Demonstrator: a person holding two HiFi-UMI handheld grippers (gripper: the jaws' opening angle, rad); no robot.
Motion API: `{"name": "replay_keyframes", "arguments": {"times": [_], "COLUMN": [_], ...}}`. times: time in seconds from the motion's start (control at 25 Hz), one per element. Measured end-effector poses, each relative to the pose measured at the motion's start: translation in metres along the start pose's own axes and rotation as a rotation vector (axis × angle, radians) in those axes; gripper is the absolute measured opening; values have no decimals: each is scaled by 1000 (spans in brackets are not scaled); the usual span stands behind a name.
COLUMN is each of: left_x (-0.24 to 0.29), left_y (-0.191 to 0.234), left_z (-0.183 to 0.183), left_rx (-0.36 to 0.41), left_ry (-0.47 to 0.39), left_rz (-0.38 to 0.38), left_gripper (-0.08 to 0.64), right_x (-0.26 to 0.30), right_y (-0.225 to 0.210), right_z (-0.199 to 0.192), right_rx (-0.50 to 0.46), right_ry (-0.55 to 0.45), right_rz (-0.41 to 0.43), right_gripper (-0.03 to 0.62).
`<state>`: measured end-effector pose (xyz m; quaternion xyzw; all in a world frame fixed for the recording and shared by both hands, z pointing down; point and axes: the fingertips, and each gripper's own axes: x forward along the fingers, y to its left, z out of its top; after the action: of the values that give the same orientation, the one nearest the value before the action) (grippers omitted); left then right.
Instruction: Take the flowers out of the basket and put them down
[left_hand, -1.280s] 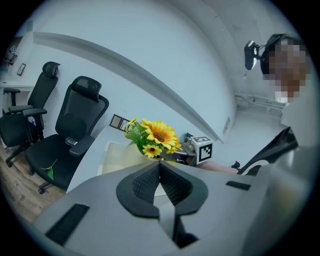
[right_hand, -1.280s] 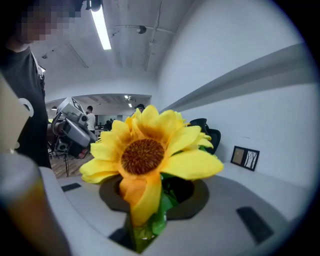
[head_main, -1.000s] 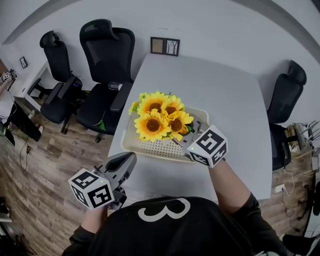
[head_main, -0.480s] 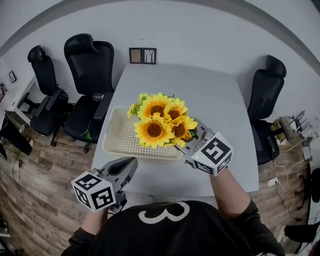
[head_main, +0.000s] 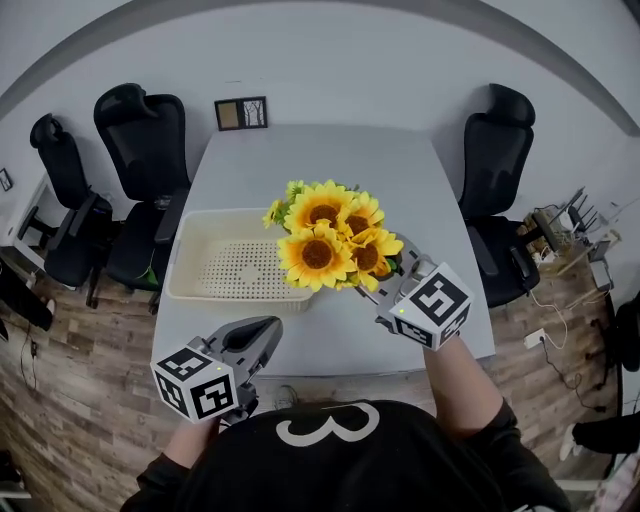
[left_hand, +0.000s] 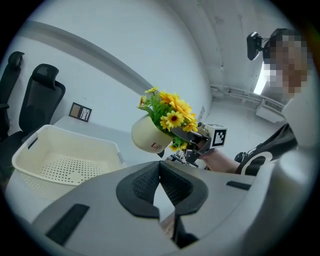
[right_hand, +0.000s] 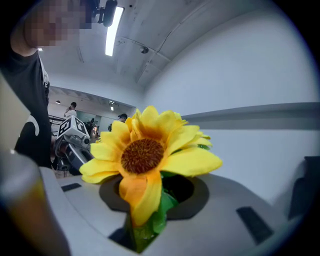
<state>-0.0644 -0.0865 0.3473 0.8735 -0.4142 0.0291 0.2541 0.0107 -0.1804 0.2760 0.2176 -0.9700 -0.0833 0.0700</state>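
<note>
The right gripper (head_main: 392, 278) is clamped on the sunflowers (head_main: 330, 240); its own view shows a bloom and green leaves pinched between the jaws. A second ago the bunch hung over the basket (head_main: 190, 285). It has since been carried clear of the basket's right rim and is now held in the air above the near right part of the table (head_main: 400, 170), close to the near edge. The basket lies empty by the table's left edge, so the lifting-out looks done and only the setting down is left. The left gripper view shows the blooms rooted in a cream pot (left_hand: 149, 136), which the head view hides beneath the petals. The long axis, from pot base to flower heads, is tilted, with the base swung away from the right gripper and the mouth leaning toward it. The pot will probably need righting before its base can meet the table. The left gripper (head_main: 262, 335) hangs off the near edge with its jaw tips together on nothing.
</note>
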Motion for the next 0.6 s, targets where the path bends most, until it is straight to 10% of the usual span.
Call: {"name": "replay_keyframes", "arguments": {"times": [0.6], "left_x": [-2], "left_y": [10], "left_z": [-3], "left_rx": [-40], "left_ry": [89], "left_rz": [-148], "left_gripper": [12], "right_x": [-3], "right_y": [1], "right_z": [3], "right_rx": [34], "right_ry": [77], "right_rz": [-142], "right_gripper": [127]}}
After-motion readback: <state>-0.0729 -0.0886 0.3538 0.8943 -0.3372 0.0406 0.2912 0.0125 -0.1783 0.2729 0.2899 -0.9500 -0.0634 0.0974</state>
